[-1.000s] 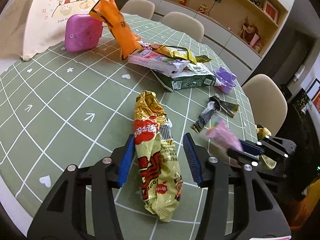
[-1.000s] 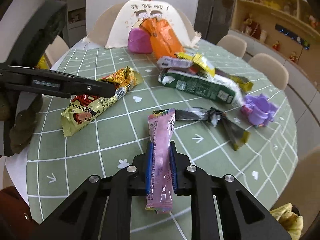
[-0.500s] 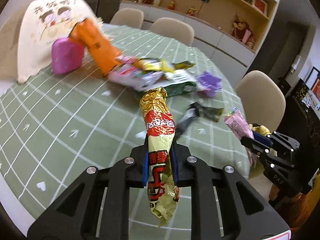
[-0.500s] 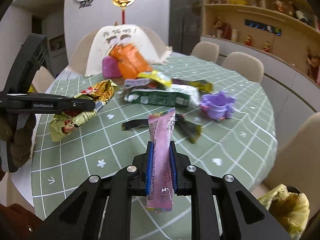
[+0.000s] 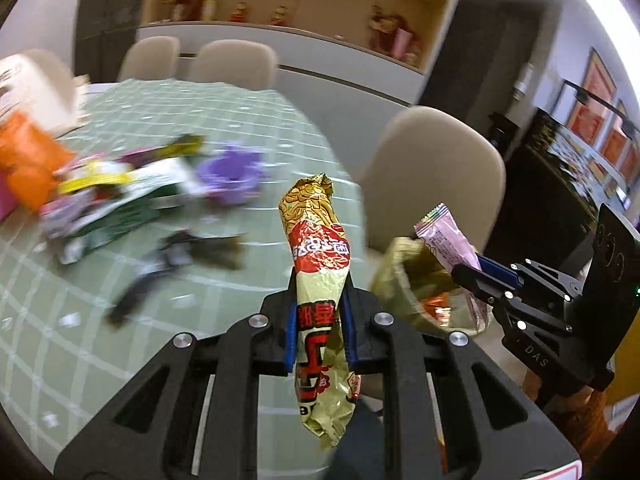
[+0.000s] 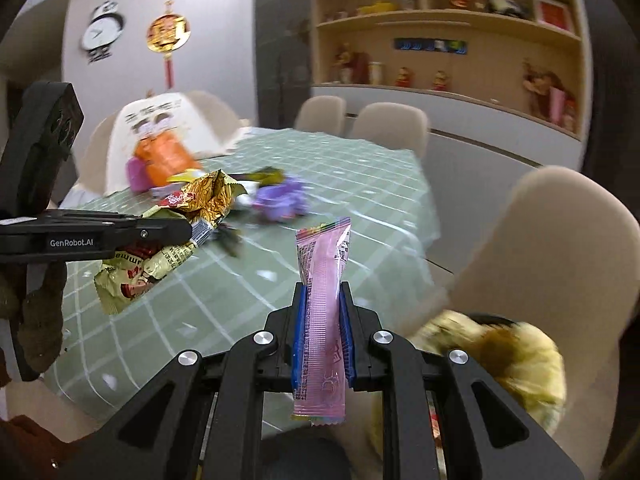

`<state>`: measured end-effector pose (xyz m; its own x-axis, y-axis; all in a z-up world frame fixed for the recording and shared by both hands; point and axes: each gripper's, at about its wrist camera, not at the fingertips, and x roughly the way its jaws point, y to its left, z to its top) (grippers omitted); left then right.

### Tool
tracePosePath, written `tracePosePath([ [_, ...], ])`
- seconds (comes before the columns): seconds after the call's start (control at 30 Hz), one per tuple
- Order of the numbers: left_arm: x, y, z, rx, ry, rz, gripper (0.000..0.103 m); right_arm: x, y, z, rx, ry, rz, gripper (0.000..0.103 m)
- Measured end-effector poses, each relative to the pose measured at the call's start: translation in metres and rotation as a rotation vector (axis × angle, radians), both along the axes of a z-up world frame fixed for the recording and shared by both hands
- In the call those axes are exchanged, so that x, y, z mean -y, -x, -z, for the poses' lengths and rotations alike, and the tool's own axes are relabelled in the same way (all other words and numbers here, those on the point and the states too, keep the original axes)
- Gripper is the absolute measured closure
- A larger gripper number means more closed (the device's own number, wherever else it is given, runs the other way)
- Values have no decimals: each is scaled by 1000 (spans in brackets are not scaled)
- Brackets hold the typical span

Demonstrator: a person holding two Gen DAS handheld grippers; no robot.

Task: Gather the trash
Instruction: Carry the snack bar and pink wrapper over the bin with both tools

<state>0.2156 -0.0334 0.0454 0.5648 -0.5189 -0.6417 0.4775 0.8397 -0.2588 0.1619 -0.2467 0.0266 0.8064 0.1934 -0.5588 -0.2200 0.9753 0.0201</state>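
Observation:
My left gripper (image 5: 319, 330) is shut on a long yellow and red snack wrapper (image 5: 320, 276) and holds it in the air past the table's edge; the wrapper also shows in the right wrist view (image 6: 168, 248). My right gripper (image 6: 323, 334) is shut on a pink sachet (image 6: 323, 280), also seen in the left wrist view (image 5: 446, 240). A yellow trash bag (image 5: 404, 280) stands open on the floor below the right gripper; it also shows blurred in the right wrist view (image 6: 516, 364).
The round table with a green grid cloth (image 5: 120, 280) holds several more wrappers, a purple cup (image 5: 232, 172), an orange bag (image 5: 28, 160) and a black wrapper (image 5: 188, 248). A beige chair (image 5: 432, 176) stands beside the trash bag.
Both grippers have swung right, away from the table and toward the trash bag, each carrying its wrapper. One second ago the left gripper was open around the snack wrapper; it has since shut on it.

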Motion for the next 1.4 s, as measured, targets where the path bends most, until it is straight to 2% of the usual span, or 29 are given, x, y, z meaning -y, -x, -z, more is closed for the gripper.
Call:
tracePosePath([
  [0.33, 123, 7, 30, -40, -7, 199, 86, 107, 34, 21, -18, -33, 214, 87],
  [0.57, 175, 4, 49, -60, -35, 266, 86, 151, 36, 35, -27, -70, 289, 87],
  [0.83, 204, -13, 70, -112, -37, 284, 86, 178, 24, 52, -56, -121, 322, 87],
  [1.23, 236, -44, 102, -194, -9, 265, 86, 191, 13, 70, -102, -134, 339, 87],
  [1.3, 236, -49, 105, -196, 1, 257, 79, 192, 12, 72, -106, -135, 341, 87],
  [1.37, 234, -53, 107, -206, 27, 245, 59, 192, 12, 73, -111, -137, 342, 87],
  [1.4, 232, -54, 107, -209, 35, 238, 57, 192, 11, 73, -113, -137, 341, 87],
])
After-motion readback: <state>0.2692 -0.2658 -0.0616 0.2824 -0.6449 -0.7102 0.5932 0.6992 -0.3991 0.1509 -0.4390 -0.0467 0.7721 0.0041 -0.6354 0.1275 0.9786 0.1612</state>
